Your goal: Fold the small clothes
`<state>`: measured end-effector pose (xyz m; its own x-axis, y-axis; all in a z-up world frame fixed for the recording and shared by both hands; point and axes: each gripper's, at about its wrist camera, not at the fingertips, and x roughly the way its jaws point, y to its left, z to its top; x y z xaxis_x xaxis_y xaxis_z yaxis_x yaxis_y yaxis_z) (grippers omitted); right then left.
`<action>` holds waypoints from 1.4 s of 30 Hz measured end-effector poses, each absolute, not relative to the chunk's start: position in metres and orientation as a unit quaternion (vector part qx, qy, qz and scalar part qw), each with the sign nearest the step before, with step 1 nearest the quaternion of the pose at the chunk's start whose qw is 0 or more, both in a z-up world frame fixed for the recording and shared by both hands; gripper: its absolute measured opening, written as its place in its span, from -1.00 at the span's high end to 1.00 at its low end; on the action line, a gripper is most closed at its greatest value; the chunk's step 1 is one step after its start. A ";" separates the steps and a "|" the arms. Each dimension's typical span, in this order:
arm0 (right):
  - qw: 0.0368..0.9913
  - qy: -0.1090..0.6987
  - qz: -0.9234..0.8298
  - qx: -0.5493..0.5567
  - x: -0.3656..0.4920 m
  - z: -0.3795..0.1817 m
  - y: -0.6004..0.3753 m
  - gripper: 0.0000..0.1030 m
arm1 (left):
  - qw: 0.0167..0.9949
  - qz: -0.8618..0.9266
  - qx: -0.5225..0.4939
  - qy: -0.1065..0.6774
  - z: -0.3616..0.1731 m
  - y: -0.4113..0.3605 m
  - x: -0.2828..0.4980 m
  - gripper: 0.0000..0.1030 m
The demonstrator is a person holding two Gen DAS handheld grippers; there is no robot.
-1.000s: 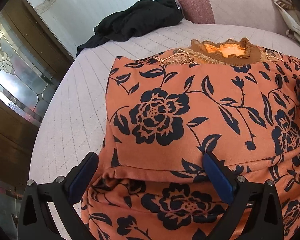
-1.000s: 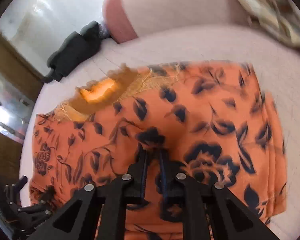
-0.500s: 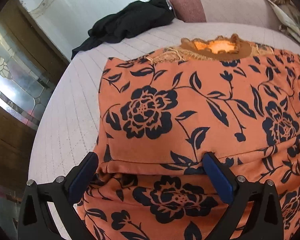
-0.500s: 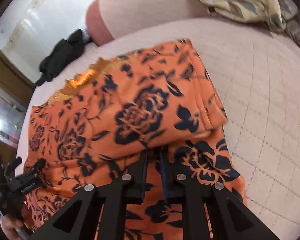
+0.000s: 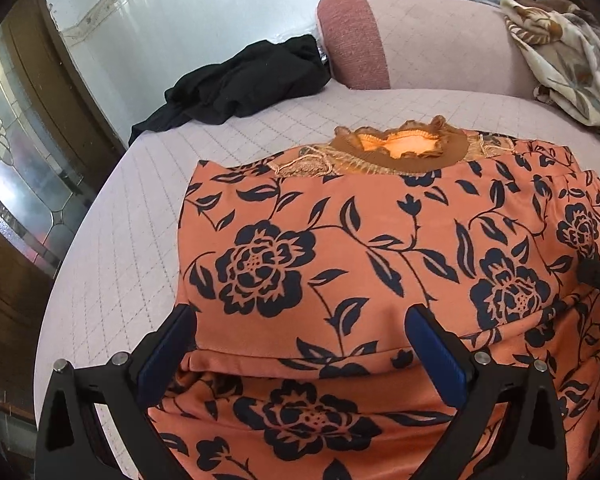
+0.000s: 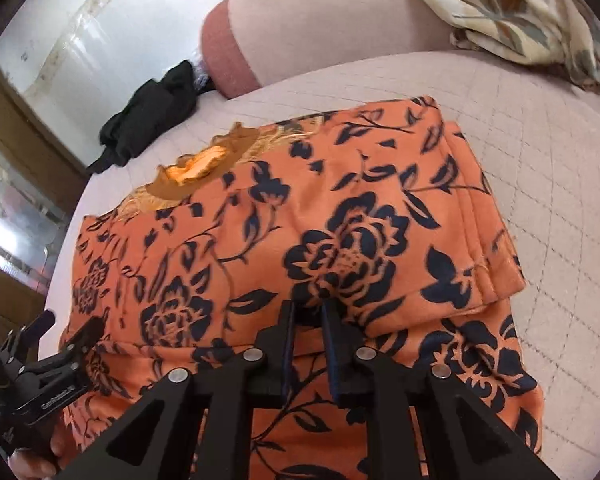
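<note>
A: Status on your grippers?
B: Your left gripper [image 5: 300,344] gapes wide over the top's [image 5: 380,248] fold, on the bed [image 5: 140,216]. Right gripper [image 6: 307,312] is pinched onto that fold edge.

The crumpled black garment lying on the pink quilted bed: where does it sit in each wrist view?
Left wrist view: the crumpled black garment lies upper left of centre, beyond the orange floral top.
Right wrist view: it sits at upper left, smaller.
Shared landmark: the dusty-pink round bolster end, just right of it.
</note>
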<state>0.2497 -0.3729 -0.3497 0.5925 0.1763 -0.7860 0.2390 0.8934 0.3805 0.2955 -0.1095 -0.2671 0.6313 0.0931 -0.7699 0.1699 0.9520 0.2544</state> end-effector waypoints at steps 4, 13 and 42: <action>0.873 0.429 -0.008 0.233 0.247 -0.340 -0.371 0.68 | 0.895 -0.022 0.154 0.418 -0.265 -0.111 0.294 -1.00; 0.882 0.418 -0.008 0.217 0.257 -0.338 -0.366 0.68 | 0.896 -0.026 0.158 0.414 -0.267 -0.117 0.294 -1.00; 0.866 0.436 -0.024 0.243 0.236 -0.339 -0.419 0.69 | 0.874 0.006 0.137 0.466 -0.280 -0.078 0.295 -1.00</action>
<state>0.2356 -0.4195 -0.3393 0.6184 0.1694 -0.7674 0.2539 0.8810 0.3991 0.2947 -0.0784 -0.2801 0.5648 0.1384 -0.8135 0.1179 0.9622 0.2455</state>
